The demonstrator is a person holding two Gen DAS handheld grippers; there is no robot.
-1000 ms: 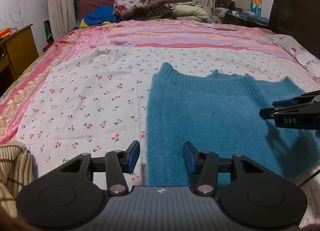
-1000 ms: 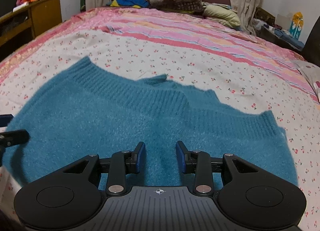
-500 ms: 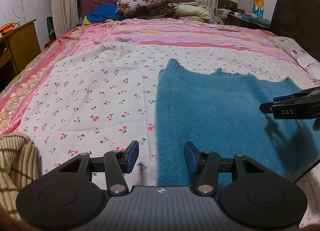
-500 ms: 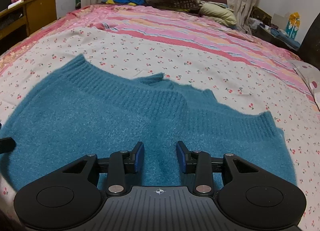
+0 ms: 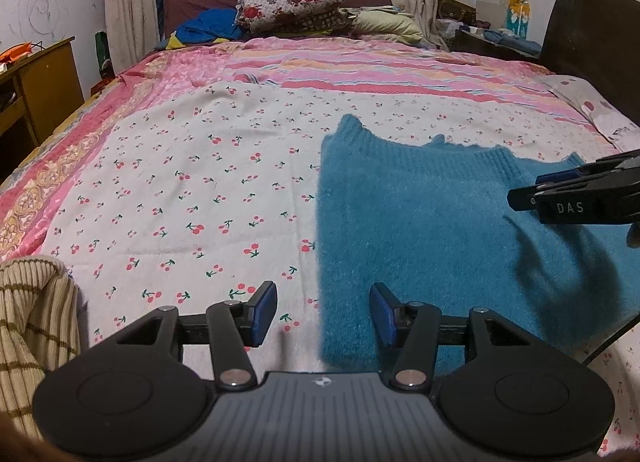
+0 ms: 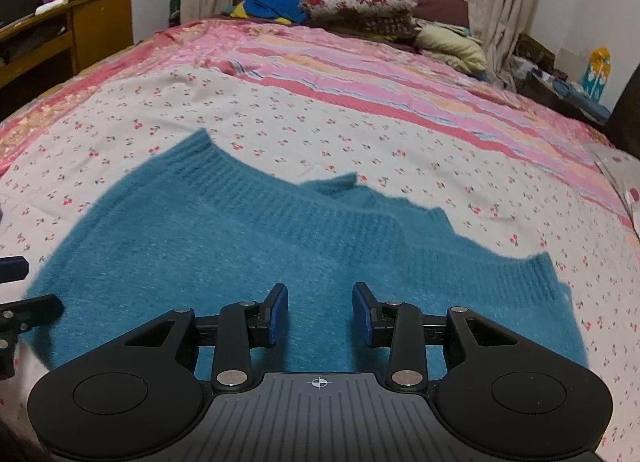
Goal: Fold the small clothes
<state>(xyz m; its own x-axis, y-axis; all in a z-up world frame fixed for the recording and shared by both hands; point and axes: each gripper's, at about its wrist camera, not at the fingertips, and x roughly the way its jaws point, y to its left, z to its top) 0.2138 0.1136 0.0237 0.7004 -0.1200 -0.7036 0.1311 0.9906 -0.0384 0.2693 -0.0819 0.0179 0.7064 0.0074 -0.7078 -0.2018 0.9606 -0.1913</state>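
1. Since the earlier frames, the fluffy teal knitted sweater (image 5: 420,230) has slid rightward and a little farther off in the left wrist view, so more of the cherry-print white bedsheet (image 5: 192,198) shows ahead of the left gripper (image 5: 323,312); in the right wrist view the garment sits a touch lower in the picture.
2. The left gripper hangs over the sweater's straight left edge, its blue-padded fingers (image 5: 264,312) spread apart with nothing between them: one pad is over the sheet, the other over the knit.
3. The right gripper (image 6: 320,312) hovers above the near part of the sweater, jaws parted by a narrower gap and gripping nothing.
4. The sweater lies flat on the bedsheet, ribbed band (image 6: 256,190) toward the far side, with a small peak of fabric raised near the middle of that edge.
5. From the left wrist camera, the right gripper's black fingers (image 5: 560,198) reach in from the right edge above the knit, casting a shadow on it.
6. A cream ribbed garment with brown stripes (image 5: 28,318) lies at the lower left, apart from the sweater.
7. Beyond the sheet stretches a pink striped bedspread (image 5: 360,74), with a red floral folded quilt (image 5: 288,2) at the head of the bed.
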